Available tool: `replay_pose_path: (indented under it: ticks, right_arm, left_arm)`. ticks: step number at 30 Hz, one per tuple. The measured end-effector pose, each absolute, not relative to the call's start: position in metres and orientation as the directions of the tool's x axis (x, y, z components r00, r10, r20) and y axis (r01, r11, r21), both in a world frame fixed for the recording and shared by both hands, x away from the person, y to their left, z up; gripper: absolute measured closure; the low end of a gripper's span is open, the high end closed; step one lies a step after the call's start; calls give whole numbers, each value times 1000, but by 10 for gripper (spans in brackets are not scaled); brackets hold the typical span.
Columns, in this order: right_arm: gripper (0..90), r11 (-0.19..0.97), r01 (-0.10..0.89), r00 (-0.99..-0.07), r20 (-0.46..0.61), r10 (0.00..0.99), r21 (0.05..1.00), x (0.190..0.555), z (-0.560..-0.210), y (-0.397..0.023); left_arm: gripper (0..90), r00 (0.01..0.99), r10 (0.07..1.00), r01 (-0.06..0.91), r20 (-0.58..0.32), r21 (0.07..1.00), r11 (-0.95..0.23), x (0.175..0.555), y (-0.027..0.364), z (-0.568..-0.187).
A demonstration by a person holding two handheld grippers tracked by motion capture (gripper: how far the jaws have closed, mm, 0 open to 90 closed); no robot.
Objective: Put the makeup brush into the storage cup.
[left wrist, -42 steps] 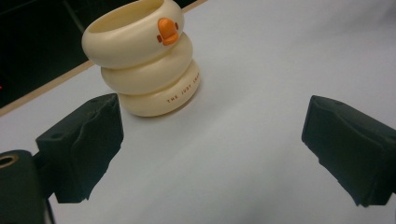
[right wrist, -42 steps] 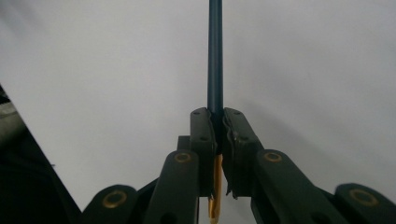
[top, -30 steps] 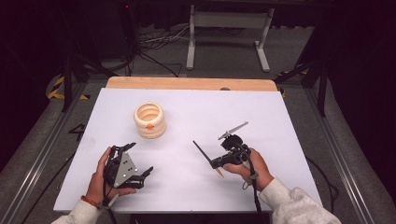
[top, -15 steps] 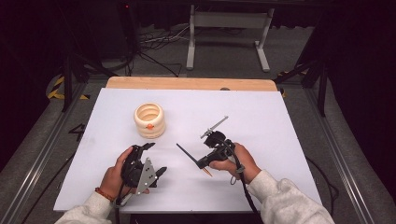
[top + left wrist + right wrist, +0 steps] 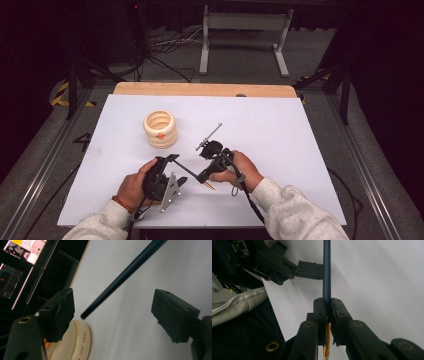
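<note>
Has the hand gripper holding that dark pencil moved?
Yes. The right gripper, shut on the dark pencil, has shifted leftward, nearer the cream ringed holder.

One dark pencil (image 5: 189, 170), one cream ribbed holder (image 5: 160, 129), two grippers, one table (image 5: 280, 135).

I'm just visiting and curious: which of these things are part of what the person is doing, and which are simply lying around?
In use:
- dark pencil, clamped in the right gripper
- left gripper, jaws just closing, its end between them, not touching
- cream ringed holder

Lying about:
- metal stand
- floor cables
</note>
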State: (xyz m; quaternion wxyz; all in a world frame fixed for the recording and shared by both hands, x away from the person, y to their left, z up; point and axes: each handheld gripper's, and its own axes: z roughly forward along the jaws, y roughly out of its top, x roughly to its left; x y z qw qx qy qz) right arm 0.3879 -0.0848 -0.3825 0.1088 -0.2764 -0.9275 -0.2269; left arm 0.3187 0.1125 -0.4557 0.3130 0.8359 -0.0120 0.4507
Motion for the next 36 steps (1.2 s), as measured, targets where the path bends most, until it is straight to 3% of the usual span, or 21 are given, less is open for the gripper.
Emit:
replay_pose_path:
  ticks: [4, 10, 21, 36]
  right_arm:
    - [837, 762, 551, -829, 324, 456, 340, 387, -386, -77]
    - [837, 768, 555, -826, 322, 462, 321, 390, -390, -69]
    - [837, 771, 553, -828, 312, 466, 317, 392, -390, -63]
    - [815, 753, 561, -825, 313, 471, 345, 393, -389, -65]
  left_arm:
    - [313, 574, 215, -335, 790, 466, -819, 314, 106, -458]
    - [539, 539, 132, -382, 832, 382, -842, 308, 98, -461]
    - [819, 515, 0, -400, 857, 240, -884, 302, 90, -465]
    - [834, 530, 8, -373, 848, 241, -896, 303, 90, -463]
